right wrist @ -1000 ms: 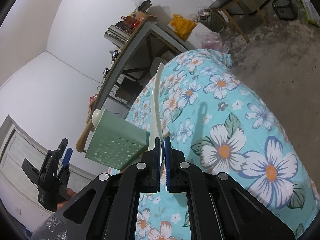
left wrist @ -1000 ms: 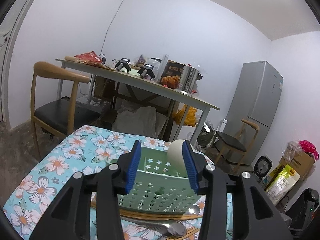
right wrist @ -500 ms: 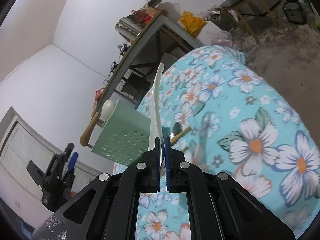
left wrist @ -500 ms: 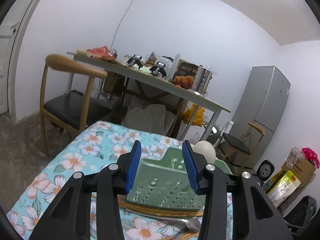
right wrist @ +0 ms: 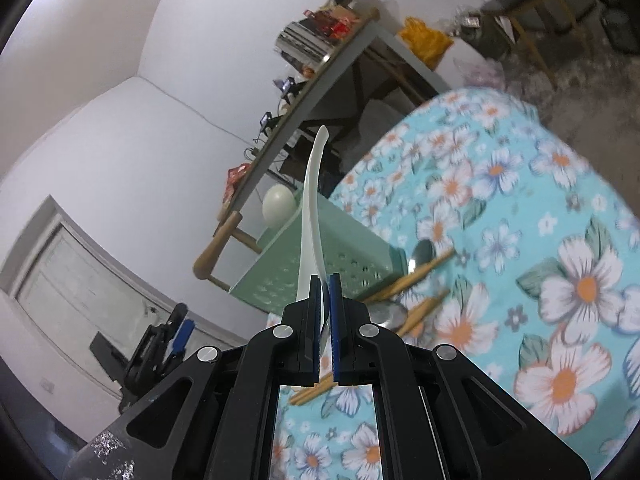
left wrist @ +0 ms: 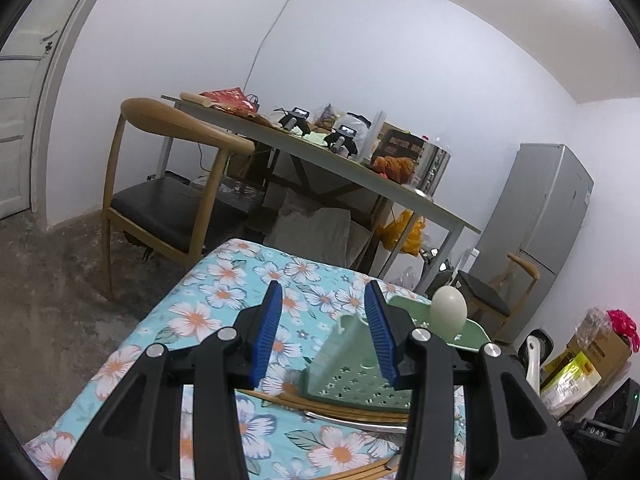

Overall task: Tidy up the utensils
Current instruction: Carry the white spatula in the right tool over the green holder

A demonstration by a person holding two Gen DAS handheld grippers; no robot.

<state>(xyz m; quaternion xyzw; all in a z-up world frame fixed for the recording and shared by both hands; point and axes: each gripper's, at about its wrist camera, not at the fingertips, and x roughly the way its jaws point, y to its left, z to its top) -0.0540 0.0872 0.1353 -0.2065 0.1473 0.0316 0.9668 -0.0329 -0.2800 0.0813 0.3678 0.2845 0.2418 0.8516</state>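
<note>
A long white spoon is clamped by its wide end between the jaws of the right gripper, which stand almost together on it, and its thin handle rises up and away past the fingertips, curving slightly at the tip. Just behind the spoon, past the jaws, stands a pale green basket with punched holes and small star cut-outs; a second white spoon's bowl sticks up above its far rim. At the foot of the basket, to the right of the jaws, wooden chopsticks and a metal spoon lie on the flowered tablecloth. The left gripper has its blue-padded jaws apart with nothing between them; through the gap only the tablecloth shows. In the left wrist view the basket sits just to the right of that gap, partly behind the right finger, with more chopsticks lying in front of it. Beyond the cloth stand a wooden chair, a cluttered grey table and a grey fridge.
</note>
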